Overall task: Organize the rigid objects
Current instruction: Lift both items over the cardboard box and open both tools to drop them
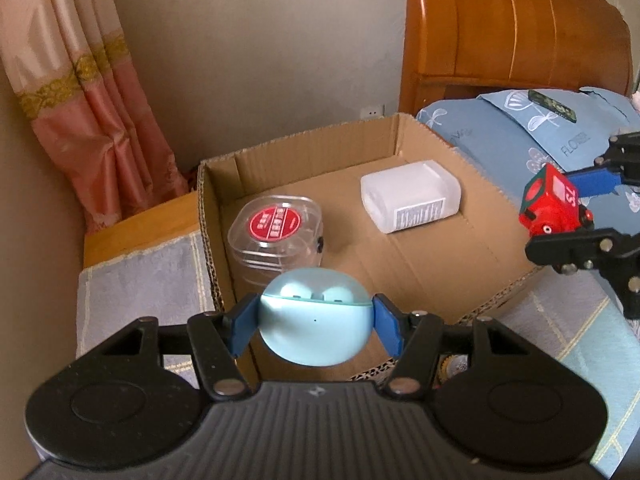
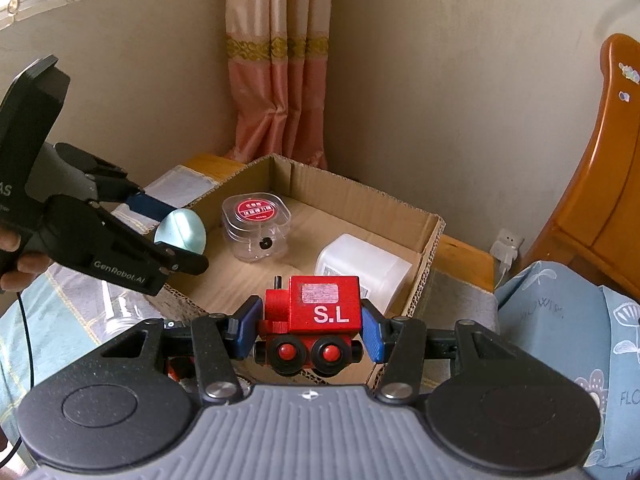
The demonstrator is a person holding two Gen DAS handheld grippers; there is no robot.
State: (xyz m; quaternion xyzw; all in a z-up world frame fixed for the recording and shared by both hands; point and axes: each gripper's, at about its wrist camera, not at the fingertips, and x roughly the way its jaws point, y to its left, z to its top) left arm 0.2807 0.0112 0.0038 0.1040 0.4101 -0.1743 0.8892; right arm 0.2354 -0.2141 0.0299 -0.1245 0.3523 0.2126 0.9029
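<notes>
My left gripper (image 1: 315, 322) is shut on a pale blue earbud case (image 1: 314, 322), held over the near-left edge of an open cardboard box (image 1: 420, 152). From the right wrist view the same earbud case (image 2: 182, 232) hangs between the left gripper's (image 2: 176, 236) blue pads above the box's left wall. My right gripper (image 2: 310, 326) is shut on a red toy train (image 2: 316, 312) marked "S.L", held above the box's near edge. The red toy train (image 1: 554, 204) in the right gripper (image 1: 556, 208) shows at the right of the left wrist view. Inside the box lie a clear case with a red label (image 1: 276, 236) and a white plastic box (image 1: 410, 194).
The box (image 2: 352, 196) sits on a bedside cabinet with a grey cloth (image 1: 132, 288). A pink curtain (image 1: 80, 92) hangs behind, a wooden headboard (image 1: 520, 32) and blue pillows (image 1: 520, 132) lie to the right. A hand (image 2: 12, 256) holds the left gripper. A charger (image 2: 506, 248) is plugged in.
</notes>
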